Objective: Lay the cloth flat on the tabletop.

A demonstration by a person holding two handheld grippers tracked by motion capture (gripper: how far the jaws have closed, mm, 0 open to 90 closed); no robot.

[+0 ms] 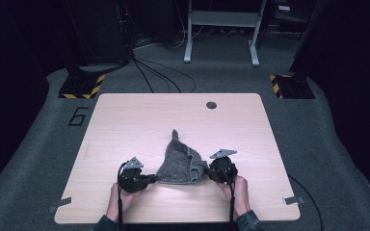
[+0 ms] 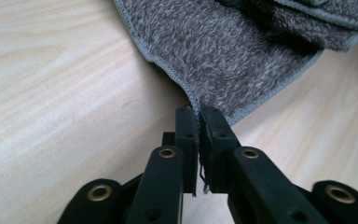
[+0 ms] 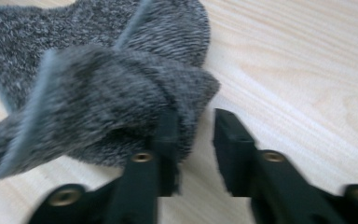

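While the left hand-held gripper [image 2: 199, 116] pinches the towel's [image 1: 180, 163] near corner on the counter [image 1: 125, 120], the right hand-held gripper [image 3: 196, 121] gapes beside a fold and likely must close on it.

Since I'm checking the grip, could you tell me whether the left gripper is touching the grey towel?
Touching: in the left gripper view the left gripper has its jaws pinched on the hemmed edge of the grey towel.

High view: table [image 1: 125, 125] evenly lit, surrounding room dark. Right gripper view was motion-blurred across the towel [image 3: 98, 93]; left gripper view stayed sharp.
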